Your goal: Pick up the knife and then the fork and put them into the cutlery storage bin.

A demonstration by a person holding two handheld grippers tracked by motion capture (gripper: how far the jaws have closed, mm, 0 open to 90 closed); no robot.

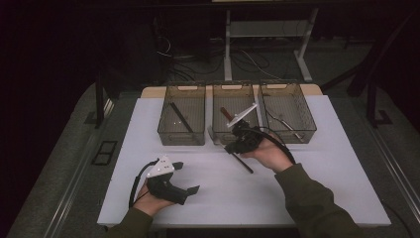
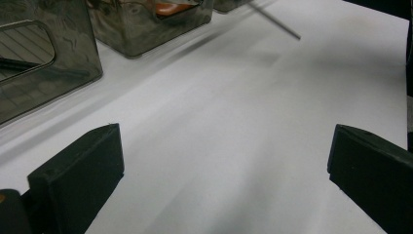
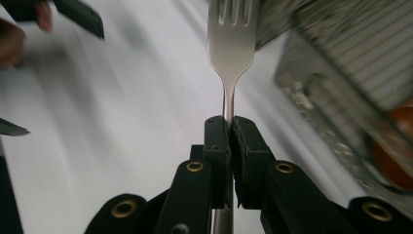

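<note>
Fork: slim, stiff silver metal fork (image 3: 231,44), likely light and slippery, pinched by its narrow neck in right gripper (image 3: 229,127); left gripper (image 2: 224,161) gapes wide, empty.

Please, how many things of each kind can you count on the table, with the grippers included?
Bins: 3
Fork: 1
Utensils lying in the bins: 3, one each
Grippers: 2, left gripper open, right gripper shut on the fork
Total: 9
</note>
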